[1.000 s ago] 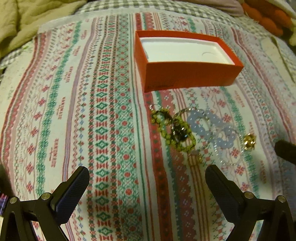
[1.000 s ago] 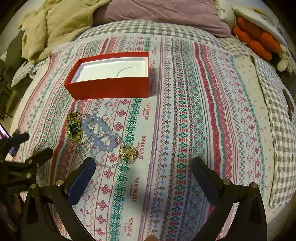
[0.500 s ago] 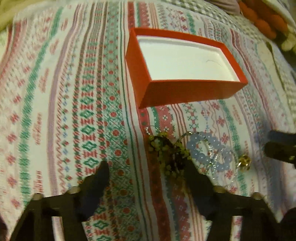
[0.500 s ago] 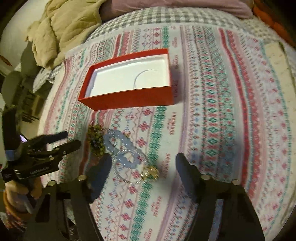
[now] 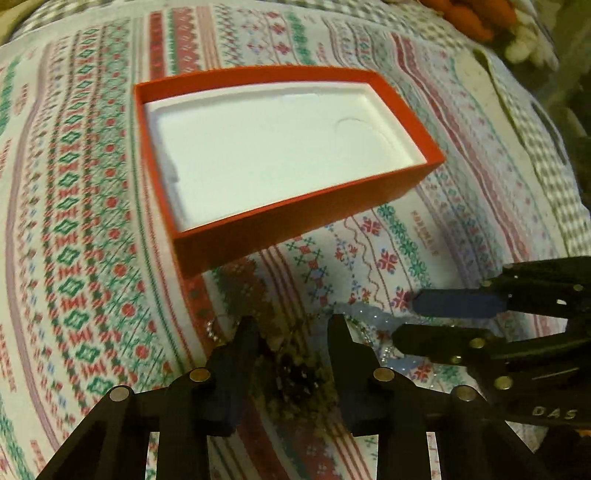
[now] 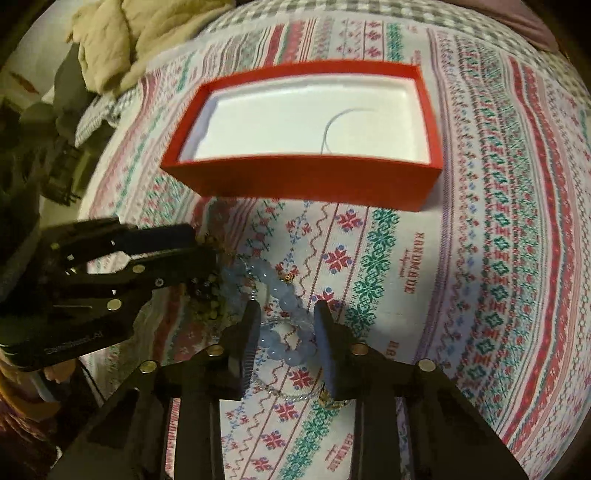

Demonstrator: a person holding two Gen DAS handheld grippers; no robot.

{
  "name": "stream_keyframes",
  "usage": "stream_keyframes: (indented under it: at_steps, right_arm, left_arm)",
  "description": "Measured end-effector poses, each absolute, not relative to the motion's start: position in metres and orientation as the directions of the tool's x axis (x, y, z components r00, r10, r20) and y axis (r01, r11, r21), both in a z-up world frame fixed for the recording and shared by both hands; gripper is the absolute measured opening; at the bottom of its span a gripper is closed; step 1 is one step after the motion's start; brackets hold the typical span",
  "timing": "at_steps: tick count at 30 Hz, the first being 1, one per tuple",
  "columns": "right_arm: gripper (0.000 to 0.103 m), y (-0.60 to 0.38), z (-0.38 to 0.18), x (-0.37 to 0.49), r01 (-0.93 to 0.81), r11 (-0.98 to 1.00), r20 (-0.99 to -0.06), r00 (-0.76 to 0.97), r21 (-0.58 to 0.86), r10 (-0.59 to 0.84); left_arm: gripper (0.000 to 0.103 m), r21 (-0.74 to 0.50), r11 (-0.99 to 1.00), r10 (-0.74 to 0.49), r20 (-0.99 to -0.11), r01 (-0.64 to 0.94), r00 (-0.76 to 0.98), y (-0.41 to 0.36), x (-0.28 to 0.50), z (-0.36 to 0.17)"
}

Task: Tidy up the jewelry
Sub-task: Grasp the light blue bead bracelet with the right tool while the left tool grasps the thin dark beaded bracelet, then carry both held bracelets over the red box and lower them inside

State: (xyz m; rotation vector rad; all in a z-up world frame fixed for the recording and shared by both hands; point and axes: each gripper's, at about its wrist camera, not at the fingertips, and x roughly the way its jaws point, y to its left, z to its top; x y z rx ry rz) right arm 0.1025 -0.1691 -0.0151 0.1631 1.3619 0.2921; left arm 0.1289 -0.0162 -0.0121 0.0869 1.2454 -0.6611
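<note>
An open red box (image 5: 295,218) with a white liner stands on the patterned cloth; it also shows in the right wrist view (image 6: 306,181). My left gripper (image 5: 291,328) is low over the green beaded bracelet (image 5: 295,373), its jaws partly closed around it. My right gripper (image 6: 286,314) straddles the pale blue beaded bracelet (image 6: 284,299), jaws partly closed with the beads between them. A clear bead strand (image 6: 284,395) and a gold piece (image 6: 327,398) lie under the right finger. The left gripper also shows in the right wrist view (image 6: 199,254), over the green beads (image 6: 210,310).
A patterned cloth (image 6: 498,258) covers a checked bedspread (image 5: 546,147). A beige blanket (image 6: 122,40) lies at the far left. Orange plush items (image 5: 465,18) sit at the far right corner.
Both grippers have dropped forward onto the jewelry pile and narrowed their jaws. The left now frames the green bracelet, the right the blue one. The box looms closer.
</note>
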Motion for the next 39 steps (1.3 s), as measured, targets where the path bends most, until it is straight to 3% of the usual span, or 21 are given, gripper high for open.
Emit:
stream_keyframes:
  at_steps: [5,7,11,13,18,20,29,39]
  right_arm:
    - [0.023,-0.162,-0.029,0.106,-0.131,0.961,-0.947,0.183,0.242,0.263]
    - [0.014,-0.156,-0.033,0.107,-0.155,0.963,-0.95,0.192,0.22,0.248]
    - [0.012,-0.156,-0.027,0.108,-0.144,0.974,-0.952,0.229,0.174,0.204]
    - [0.012,-0.166,-0.021,0.109,-0.11,0.979,-0.948,0.253,0.169,0.192]
    - [0.012,-0.194,-0.013,0.112,-0.015,0.988,-0.946,0.286,0.154,0.152]
    - [0.012,-0.208,-0.011,0.113,0.028,0.989,-0.945,0.301,0.144,0.129]
    - [0.012,-0.238,0.011,0.103,0.085,0.981,-0.929,0.346,0.174,0.134]
    - [0.012,-0.229,0.055,0.092,0.047,0.974,-0.876,0.449,0.222,0.177]
  left_arm:
    - [0.033,-0.262,0.781,-0.402,-0.905,0.566,0.136,-0.025,0.133,-0.023]
    - [0.033,-0.252,0.769,-0.395,-0.91,0.587,0.127,-0.028,0.132,-0.027]
    - [0.032,-0.237,0.765,-0.386,-0.913,0.599,0.132,-0.036,0.133,-0.03]
    - [0.028,-0.25,0.761,-0.396,-0.91,0.599,0.124,-0.044,0.133,-0.033]
    - [0.004,-0.219,0.763,-0.376,-0.916,0.608,0.142,-0.062,0.133,-0.037]
    - [0.002,-0.23,0.773,-0.379,-0.915,0.591,0.14,-0.063,0.136,-0.038]
    - [0.0,-0.283,0.804,-0.43,-0.884,0.523,0.183,-0.056,0.142,-0.024]
    - [0.0,-0.279,0.777,-0.504,-0.812,0.564,0.293,-0.055,0.126,0.033]
